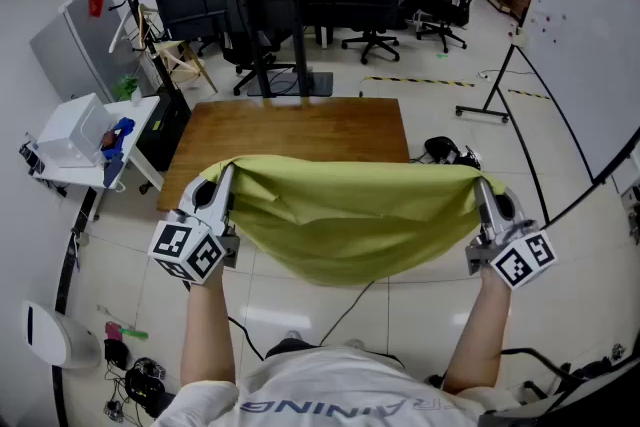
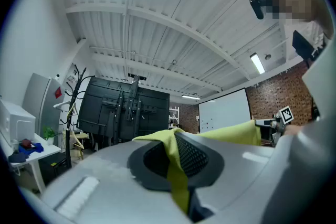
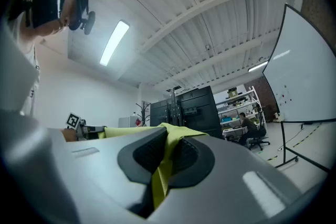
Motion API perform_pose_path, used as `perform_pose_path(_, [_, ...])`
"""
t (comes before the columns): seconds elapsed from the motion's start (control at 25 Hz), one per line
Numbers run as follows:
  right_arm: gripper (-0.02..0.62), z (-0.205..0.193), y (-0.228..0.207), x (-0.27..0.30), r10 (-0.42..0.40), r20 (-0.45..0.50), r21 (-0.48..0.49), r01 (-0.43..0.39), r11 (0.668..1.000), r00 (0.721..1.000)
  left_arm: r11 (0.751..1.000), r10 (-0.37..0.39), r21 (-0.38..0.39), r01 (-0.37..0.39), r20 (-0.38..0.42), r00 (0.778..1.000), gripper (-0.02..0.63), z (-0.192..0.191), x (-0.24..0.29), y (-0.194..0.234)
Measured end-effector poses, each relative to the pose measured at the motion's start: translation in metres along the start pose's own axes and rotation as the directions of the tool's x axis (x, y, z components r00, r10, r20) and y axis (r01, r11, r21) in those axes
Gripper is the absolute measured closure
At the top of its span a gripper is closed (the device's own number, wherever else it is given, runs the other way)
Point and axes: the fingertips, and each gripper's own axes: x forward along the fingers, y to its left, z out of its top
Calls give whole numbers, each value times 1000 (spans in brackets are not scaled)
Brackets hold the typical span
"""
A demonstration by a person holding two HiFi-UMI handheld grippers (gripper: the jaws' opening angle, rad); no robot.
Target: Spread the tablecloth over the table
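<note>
Both the left gripper (image 1: 222, 183) and right gripper (image 1: 483, 187) are clamped tight on the yellow-green tablecloth's (image 1: 350, 215) corners, holding it stretched wide so it can drape over the wooden table (image 1: 300, 130).

Both your bare forearms reach forward from your body, well apart, left arm (image 1: 205, 335) on the left and right arm (image 1: 478, 340) on the right. Your left gripper (image 1: 226, 177) points away from you, its jaws pinched tight on a top corner of the tablecloth (image 1: 350, 225). Your right gripper (image 1: 482, 183) points the same way, clamped on the opposite corner.
</note>
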Motion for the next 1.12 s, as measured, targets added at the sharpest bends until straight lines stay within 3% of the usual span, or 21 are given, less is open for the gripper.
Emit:
perform_pose_path(0.2, [585,17,-26,7,35,30,11,-35,999,999,1000,18,10,-18,32,999,595,10,18,-17])
perform_pose_path(0.48, [586,9,-42,36,67,25,19,-68,998,997,999,37,8,-38,82,996,595,17,43,1])
perform_pose_path(0.64, [585,7,-54,67,69,29,21,-69,997,997,1000,29,-11,-28,103,994,595,17,69,23])
perform_pose_path(0.88, [586,-2,-91,147,11,7,36,-11,999,1000,1000,-12,23,10,75,997,595,7,143,77])
perform_pose_path(1.12, [586,22,-105,223,-28,72,42,25,999,997,996,-87,41,83,112,990,595,34,200,130])
